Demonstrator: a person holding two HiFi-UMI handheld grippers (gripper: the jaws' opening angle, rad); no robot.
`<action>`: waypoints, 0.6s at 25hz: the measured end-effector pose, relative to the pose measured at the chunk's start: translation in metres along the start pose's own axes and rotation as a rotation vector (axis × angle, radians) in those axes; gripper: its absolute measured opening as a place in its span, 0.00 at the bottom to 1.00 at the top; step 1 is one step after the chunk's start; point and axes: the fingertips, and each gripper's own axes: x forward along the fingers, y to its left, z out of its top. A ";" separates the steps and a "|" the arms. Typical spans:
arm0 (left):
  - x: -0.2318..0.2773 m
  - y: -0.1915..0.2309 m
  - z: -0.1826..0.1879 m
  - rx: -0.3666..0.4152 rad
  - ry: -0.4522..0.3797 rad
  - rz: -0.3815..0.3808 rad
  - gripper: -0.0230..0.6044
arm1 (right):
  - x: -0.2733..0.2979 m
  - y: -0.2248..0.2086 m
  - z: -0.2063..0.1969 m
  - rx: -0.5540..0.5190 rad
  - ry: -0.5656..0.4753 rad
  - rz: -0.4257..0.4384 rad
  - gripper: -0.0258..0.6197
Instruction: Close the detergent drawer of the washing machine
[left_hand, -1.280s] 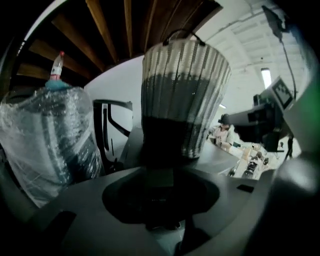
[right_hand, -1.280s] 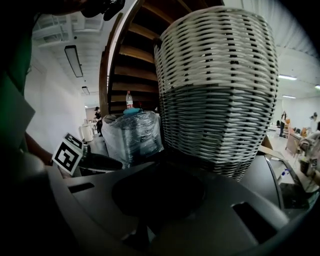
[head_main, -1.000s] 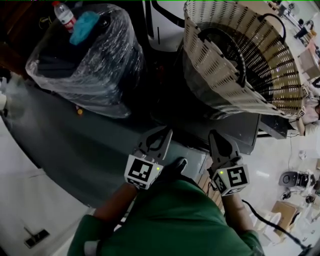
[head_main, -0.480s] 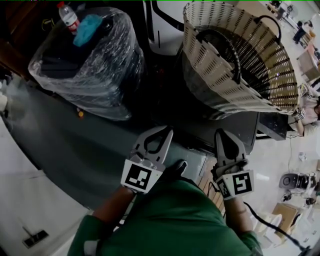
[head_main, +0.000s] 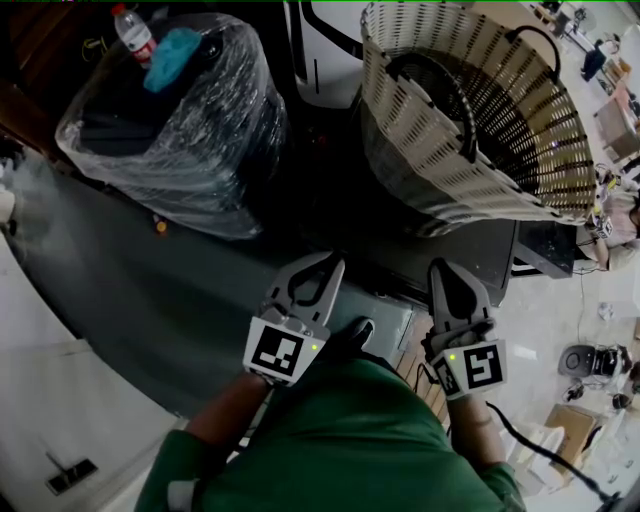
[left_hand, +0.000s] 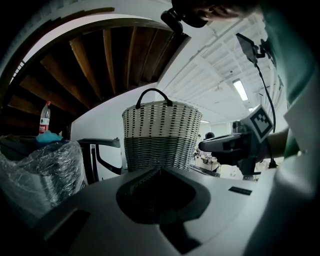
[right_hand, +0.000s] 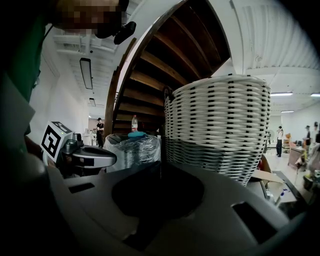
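I have both grippers held up side by side, near the washer (head_main: 478, 256). The left gripper (head_main: 334, 266) has its jaws clenched tip to tip with nothing between them. The right gripper (head_main: 444, 268) is pressed closed the same way and is just as empty. Neither one touches the machine.

The washer's dark top lies just beyond the jaw tips, with a woven basket (head_main: 470, 120) standing on it at the far right. At the washer's near edge, between the two grippers, I see a pale panel (head_main: 388, 318). I cannot tell whether that is the drawer, or whether it is pushed in.

To the far left stands a bin (head_main: 180, 140) wrapped in clear film. A bottle (head_main: 130, 30) and a blue cloth (head_main: 170, 45) rest on top of it.

From the left gripper view, the basket rises straight ahead and the right gripper hangs off to the right. From the right gripper view, the basket fills the right side and the bin sits left of it.
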 end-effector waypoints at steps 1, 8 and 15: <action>0.001 0.000 -0.001 0.000 0.003 0.000 0.08 | 0.000 0.000 -0.001 -0.003 0.001 0.005 0.08; 0.000 0.000 -0.005 -0.010 0.019 0.011 0.08 | 0.002 -0.001 -0.001 0.008 0.000 0.013 0.08; -0.001 0.001 -0.005 -0.009 0.017 0.019 0.08 | 0.002 0.005 0.002 -0.011 -0.008 0.033 0.08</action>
